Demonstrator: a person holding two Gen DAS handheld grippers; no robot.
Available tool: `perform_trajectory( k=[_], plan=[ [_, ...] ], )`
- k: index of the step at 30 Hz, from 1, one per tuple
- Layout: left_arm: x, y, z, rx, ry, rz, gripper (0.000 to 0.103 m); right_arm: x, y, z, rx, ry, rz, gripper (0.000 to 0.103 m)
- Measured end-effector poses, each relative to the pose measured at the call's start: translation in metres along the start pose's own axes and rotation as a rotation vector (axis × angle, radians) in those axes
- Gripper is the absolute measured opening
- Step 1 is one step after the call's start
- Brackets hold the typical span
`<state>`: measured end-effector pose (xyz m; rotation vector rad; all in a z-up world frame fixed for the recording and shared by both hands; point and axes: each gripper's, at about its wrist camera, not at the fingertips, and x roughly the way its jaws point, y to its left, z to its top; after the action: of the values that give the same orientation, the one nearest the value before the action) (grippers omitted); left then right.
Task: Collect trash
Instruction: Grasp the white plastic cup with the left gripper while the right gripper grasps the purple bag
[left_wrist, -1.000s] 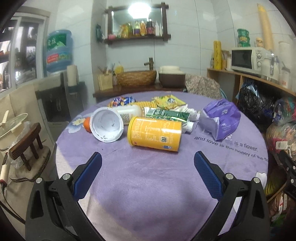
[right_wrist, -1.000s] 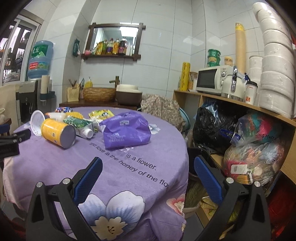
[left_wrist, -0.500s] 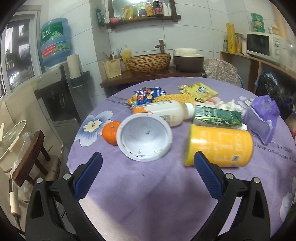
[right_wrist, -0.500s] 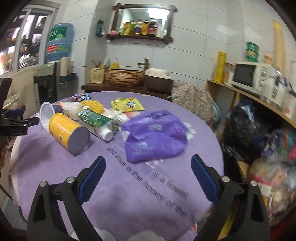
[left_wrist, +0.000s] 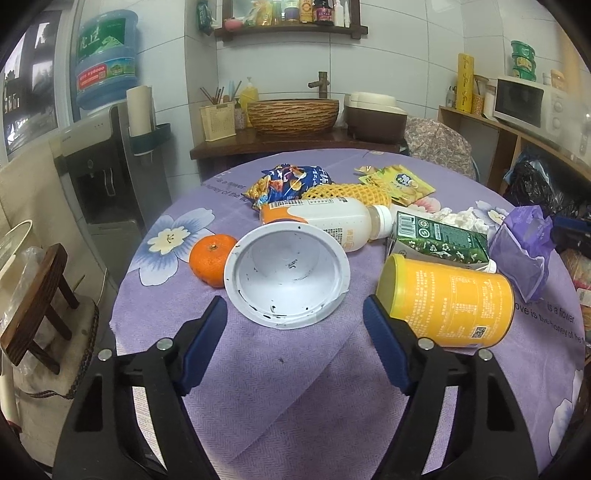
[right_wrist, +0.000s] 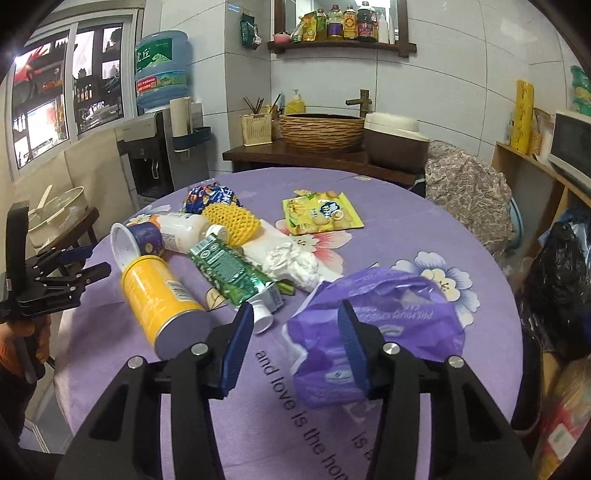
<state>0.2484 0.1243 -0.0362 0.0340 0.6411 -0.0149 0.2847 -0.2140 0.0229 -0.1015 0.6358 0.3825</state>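
Litter lies heaped on a round worktop (left_wrist: 280, 373) under a purple flowered cloth: a white cup (left_wrist: 287, 275) on its side, mouth toward the left gripper (left_wrist: 295, 314), touching a tangerine (left_wrist: 211, 260), with a yellow can (left_wrist: 445, 300) lying just beside it. Behind them lie a white bottle (left_wrist: 325, 221), a green carton (left_wrist: 437, 240), snack wrappers (left_wrist: 288, 181) and a crumpled tissue (right_wrist: 291, 263). The left gripper hovers open, its pads either side of the cup's rim without touching. The right gripper (right_wrist: 295, 332) is open too, at the near edge of a purple plastic bag (right_wrist: 388, 325). A water dispenser (right_wrist: 147, 162) stands beyond.
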Motion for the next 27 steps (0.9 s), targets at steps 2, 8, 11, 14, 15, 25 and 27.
perform_trajectory(
  k=[2, 8, 11, 14, 15, 25, 27],
  plan=[
    [0.001, 0.003, 0.001, 0.002, 0.001, 0.007, 0.072, 0.0, -0.016, 0.003, 0.041, -0.001, -0.065, 0.048],
    [0.005, 0.013, 0.005, -0.008, 0.003, 0.01, 0.067, 0.016, -0.063, 0.005, 0.082, 0.082, -0.207, 0.044],
    [0.007, 0.013, 0.006, -0.005, 0.009, 0.005, 0.064, 0.024, -0.086, 0.003, 0.172, 0.115, -0.169, 0.043],
    [0.008, 0.014, 0.005, 0.005, 0.005, 0.009, 0.064, 0.036, -0.103, 0.002, 0.252, 0.159, -0.111, 0.046],
    [0.009, 0.014, 0.005, 0.009, 0.006, 0.01, 0.064, 0.039, -0.107, 0.001, 0.273, 0.17, -0.083, 0.058],
    [0.02, 0.033, 0.007, 0.006, 0.035, -0.046, 0.064, 0.076, -0.107, -0.011, 0.149, 0.294, -0.079, 0.077],
    [0.023, 0.037, 0.01, 0.005, 0.039, -0.051, 0.064, 0.085, -0.111, -0.02, 0.173, 0.319, -0.067, 0.049]
  ],
)
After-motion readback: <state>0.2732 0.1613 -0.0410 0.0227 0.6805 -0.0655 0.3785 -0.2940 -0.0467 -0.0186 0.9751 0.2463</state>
